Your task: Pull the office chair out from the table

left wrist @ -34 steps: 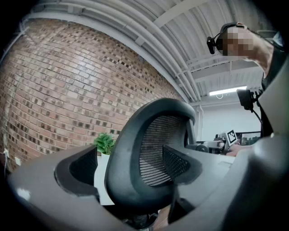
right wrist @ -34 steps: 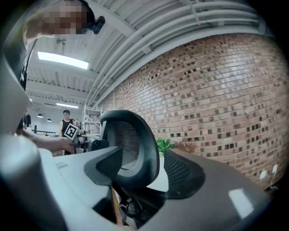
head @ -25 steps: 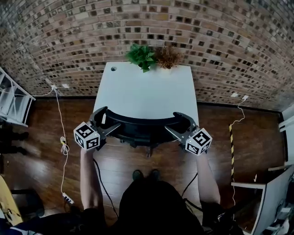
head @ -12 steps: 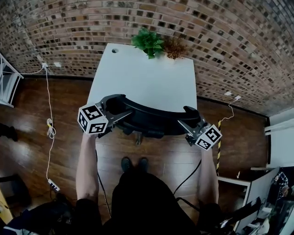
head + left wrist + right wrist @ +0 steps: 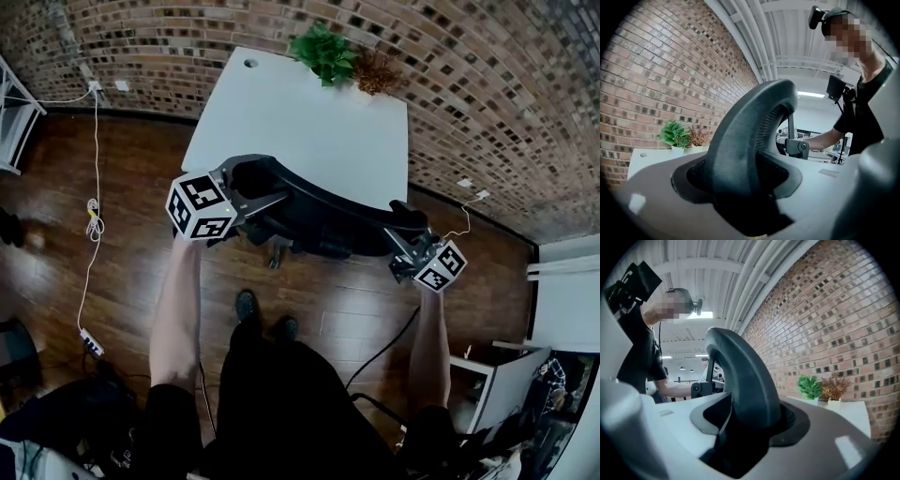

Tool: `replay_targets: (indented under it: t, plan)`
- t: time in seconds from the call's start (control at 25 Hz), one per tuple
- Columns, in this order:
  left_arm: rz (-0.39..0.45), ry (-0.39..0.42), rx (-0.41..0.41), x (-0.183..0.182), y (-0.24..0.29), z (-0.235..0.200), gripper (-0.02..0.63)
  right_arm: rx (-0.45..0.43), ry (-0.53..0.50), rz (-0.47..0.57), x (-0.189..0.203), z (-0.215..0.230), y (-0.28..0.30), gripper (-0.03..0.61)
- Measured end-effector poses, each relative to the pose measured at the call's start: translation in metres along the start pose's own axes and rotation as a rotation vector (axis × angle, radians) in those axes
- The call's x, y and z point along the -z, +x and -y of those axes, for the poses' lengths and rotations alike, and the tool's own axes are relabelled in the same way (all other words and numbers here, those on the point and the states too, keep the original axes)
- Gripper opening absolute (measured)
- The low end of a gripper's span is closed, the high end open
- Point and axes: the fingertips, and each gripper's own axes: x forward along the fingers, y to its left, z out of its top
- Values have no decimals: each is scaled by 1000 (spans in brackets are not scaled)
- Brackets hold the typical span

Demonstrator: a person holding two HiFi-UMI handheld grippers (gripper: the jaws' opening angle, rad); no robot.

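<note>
The black office chair's curved backrest (image 5: pixel 319 204) stands at the near edge of the white table (image 5: pixel 309 122), its seat tucked under. My left gripper (image 5: pixel 264 197) is at the backrest's left end. Its jaws are closing and press on the rim (image 5: pixel 750 126), which fills the gap between them (image 5: pixel 750 199). My right gripper (image 5: pixel 405 240) is at the right end. Its jaws are closing too, with the rim (image 5: pixel 745 376) between them (image 5: pixel 743 439) and a dark gap still beside it. Both grippers point level toward the table.
A green plant (image 5: pixel 323 52) and a dried plant (image 5: pixel 375 70) stand at the table's far edge against the brick wall. A white cable (image 5: pixel 92 225) and a power strip (image 5: pixel 89 342) lie on the wood floor to the left. My feet (image 5: pixel 262 314) are just behind the chair.
Both grippers have settled further onto the ends of the backrest. The left jaws have narrowed onto the rim and the right jaws have narrowed a little. The head view has swung left.
</note>
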Motion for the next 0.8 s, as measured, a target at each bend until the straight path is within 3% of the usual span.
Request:
replay_targets:
  t: [0.12,0.24,0.48,0.56,0.68,0.8]
  plan:
    - [12,-9,6,-5,-15,16,75,19,-11,0,-7,-14,2,236]
    - [27,-5,-29,-6,-29,30,75,28,58,34,-14,-23,6,247]
    - [64,25,-107,-14,-52,64,91,-81,154,61,-34,-73,0,214]
    - [70,1,-109,-11,-50,68,103,-111,169,85,-42,-91,-12,193]
    - [44,-42,-85,-13,-42,76,104,-130,191,110,-50,-108,-27,192]
    - [47,-33,-114,-9,-40,89,115,-126,212,114,-51,-124,-39,190]
